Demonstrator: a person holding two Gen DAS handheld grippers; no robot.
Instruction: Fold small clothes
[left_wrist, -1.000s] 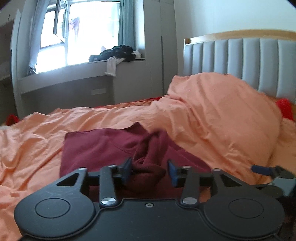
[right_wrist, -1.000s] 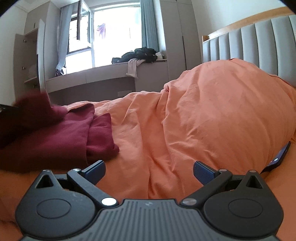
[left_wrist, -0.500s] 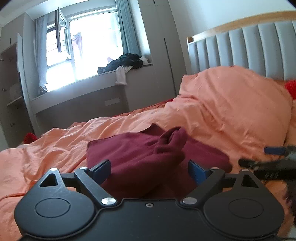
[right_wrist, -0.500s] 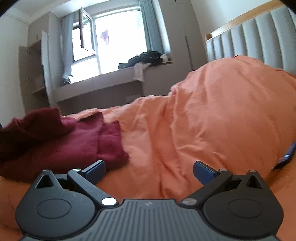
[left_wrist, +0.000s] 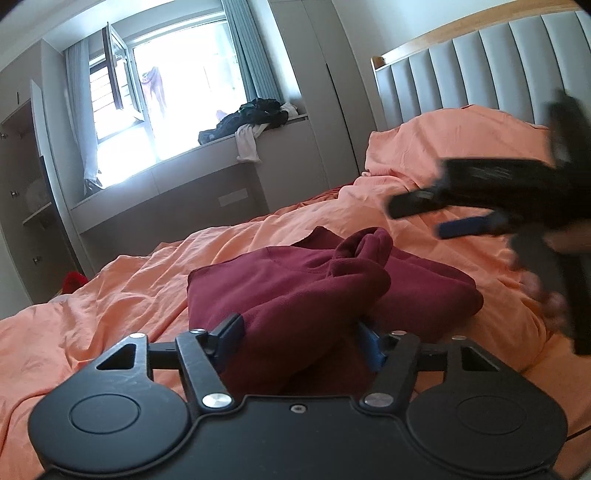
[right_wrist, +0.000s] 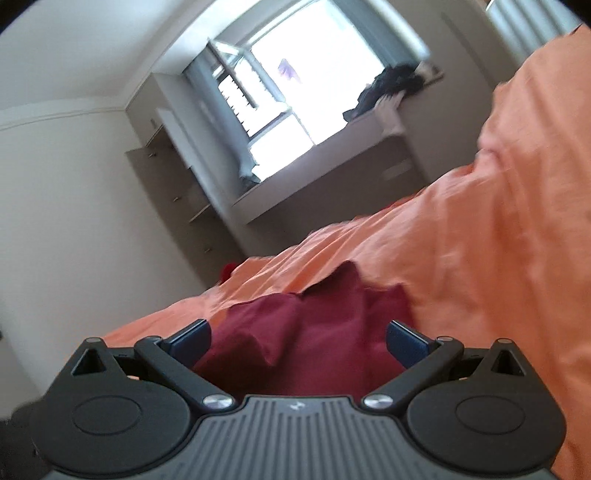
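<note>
- Window ledge (left_wrist: 258, 129), about 11 o'clock in the left wrist view: a dark pile of clothes with a white piece hanging over the edge. Well apart from the work area.
- Orange duvet (left_wrist: 110, 291) covers the bed and serves as the folding surface; it is rumpled, so the cloth lies uneven.
- Maroon garment (left_wrist: 295, 295), centre to 6 o'clock: bunched, with a rolled lump standing up at its far side. Not yet flat or squared.
- Left gripper (left_wrist: 301, 338), 6 o'clock: the jaws are closing, with a thick fold of the garment between the blue pads. The right pad is half buried in cloth; a firm pinch cannot be confirmed. Likely taking the near edge for a fold.
- Right gripper (left_wrist: 476, 208), 2 to 3 o'clock in the left view, blurred, above the duvet beyond the garment.
- In its own view the right gripper (right_wrist: 299, 338) stands wide apart and holds nothing; the garment (right_wrist: 314, 325) lies beyond its fingers, probably the next target.
</note>
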